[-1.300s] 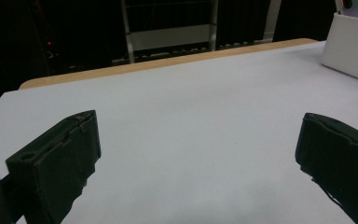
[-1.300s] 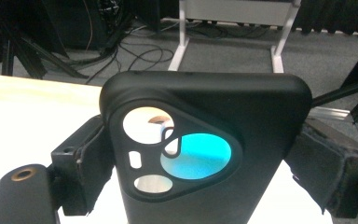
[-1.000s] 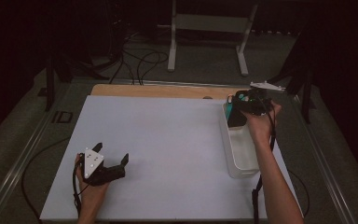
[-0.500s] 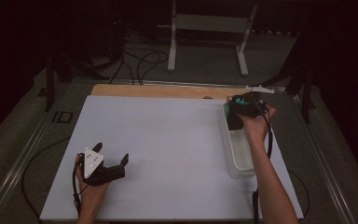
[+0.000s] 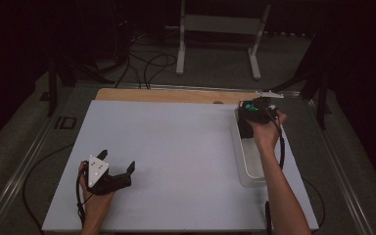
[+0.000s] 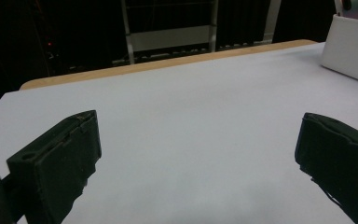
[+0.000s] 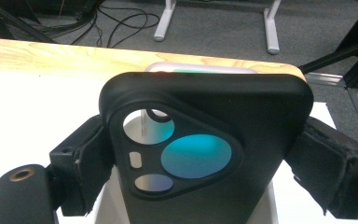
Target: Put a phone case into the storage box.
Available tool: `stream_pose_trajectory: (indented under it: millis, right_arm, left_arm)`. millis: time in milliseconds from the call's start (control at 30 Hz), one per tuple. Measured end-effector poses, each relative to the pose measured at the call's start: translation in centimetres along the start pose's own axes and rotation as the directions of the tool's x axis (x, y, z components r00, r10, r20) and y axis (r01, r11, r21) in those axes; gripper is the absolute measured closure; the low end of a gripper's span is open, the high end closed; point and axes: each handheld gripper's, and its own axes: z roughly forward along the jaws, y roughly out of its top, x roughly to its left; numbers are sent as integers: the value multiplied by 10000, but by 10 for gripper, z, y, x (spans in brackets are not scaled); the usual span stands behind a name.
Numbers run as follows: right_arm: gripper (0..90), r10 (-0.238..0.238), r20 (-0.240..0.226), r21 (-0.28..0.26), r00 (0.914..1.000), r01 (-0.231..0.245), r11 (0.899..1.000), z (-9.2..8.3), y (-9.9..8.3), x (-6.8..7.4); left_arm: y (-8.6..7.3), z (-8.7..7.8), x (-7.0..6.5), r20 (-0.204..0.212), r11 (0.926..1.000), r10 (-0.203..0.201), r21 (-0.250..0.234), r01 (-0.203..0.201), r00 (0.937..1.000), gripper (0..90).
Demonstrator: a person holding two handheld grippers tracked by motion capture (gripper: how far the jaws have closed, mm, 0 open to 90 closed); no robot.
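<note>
Black phone case [image 7: 214, 140] in right hand-held gripper [image 7: 205, 158]; no writing legible.

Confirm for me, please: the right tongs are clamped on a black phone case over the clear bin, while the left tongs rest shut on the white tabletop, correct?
Not quite. The left tongs are open: the left gripper view shows their jaws spread wide with bare white tabletop between them. The rest holds: the right tongs are clamped on the black phone case over the clear bin.
</note>
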Motion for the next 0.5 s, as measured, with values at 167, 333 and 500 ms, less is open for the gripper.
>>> stream_pose_trajectory:
  millis: [167,333,500]
  right_arm:
    - [125,-115,-47,34,9999,116,9999,2,1,1]
    - [122,-21,9,0,10000,21,10000,4,1,1]
    - [119,93,-29,5,10000,-93,10000,6,1,0]
  left_arm:
    - [0,0,0,-6,10000,20,12,-19,10000,7]
    - [0,0,-1,-16,10000,40,23,-40,10000,7]
    - [0,0,-1,-16,10000,52,30,-52,10000,7]
